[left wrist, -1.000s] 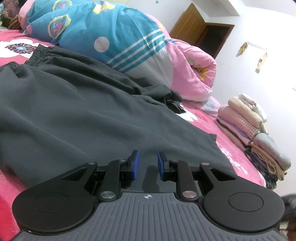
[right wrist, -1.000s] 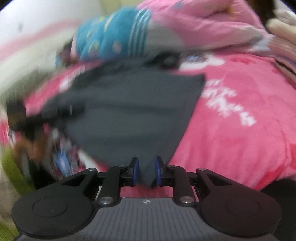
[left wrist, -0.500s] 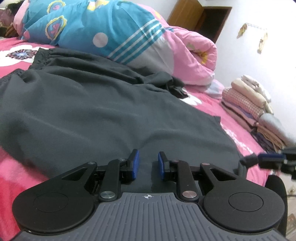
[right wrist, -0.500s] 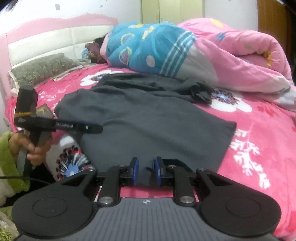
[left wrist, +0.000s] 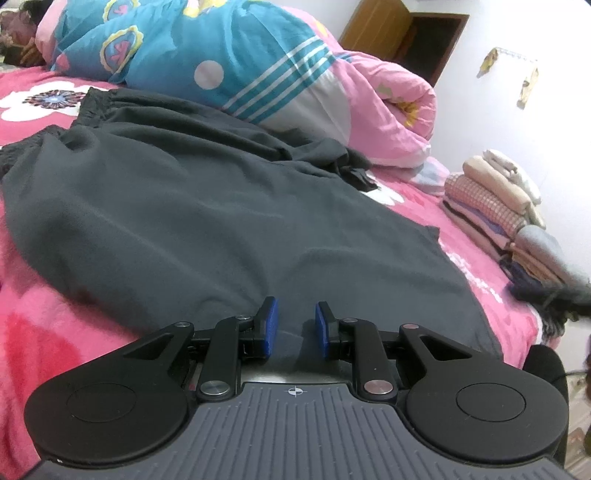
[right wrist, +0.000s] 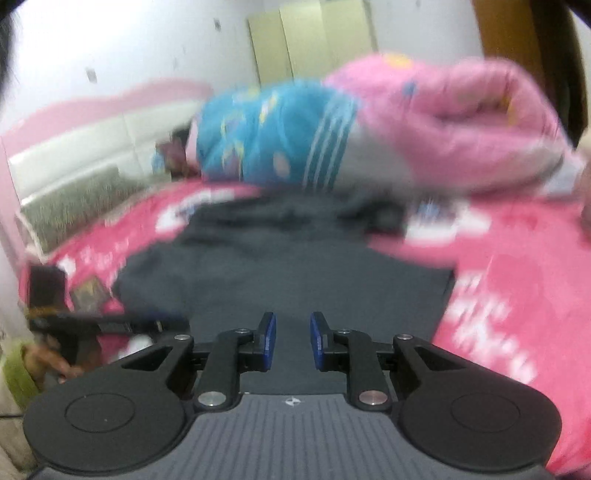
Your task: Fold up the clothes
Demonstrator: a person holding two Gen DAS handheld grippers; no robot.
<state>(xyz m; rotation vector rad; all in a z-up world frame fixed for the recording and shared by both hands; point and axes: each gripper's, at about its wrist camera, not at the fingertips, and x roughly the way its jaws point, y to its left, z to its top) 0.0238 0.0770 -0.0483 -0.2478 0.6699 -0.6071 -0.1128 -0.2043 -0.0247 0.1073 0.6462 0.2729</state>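
Observation:
A dark grey garment (left wrist: 221, 221) lies spread over the pink bed (left wrist: 55, 332), its gathered waistband at the far left. My left gripper (left wrist: 295, 325) is at the garment's near edge, and a ridge of the cloth runs up between its blue pads, which are shut on it. The right wrist view is blurred. It shows the same garment (right wrist: 295, 273) stretching away from my right gripper (right wrist: 293, 336), whose pads hold its near edge. At the left of that view is the left gripper (right wrist: 110, 323), held by a hand (right wrist: 51, 362).
A rolled blue and pink quilt (left wrist: 258, 66) lies along the garment's far side, with a person's head (left wrist: 18, 33) at its left end. A stack of folded clothes (left wrist: 498, 214) stands at the right. A padded headboard (right wrist: 92, 147) closes the bed's far left.
The right gripper has risen a little and tilted up with the cloth edge in it. It showed at the right edge of the left view half a second ago and is now gone. The left gripper has hardly moved.

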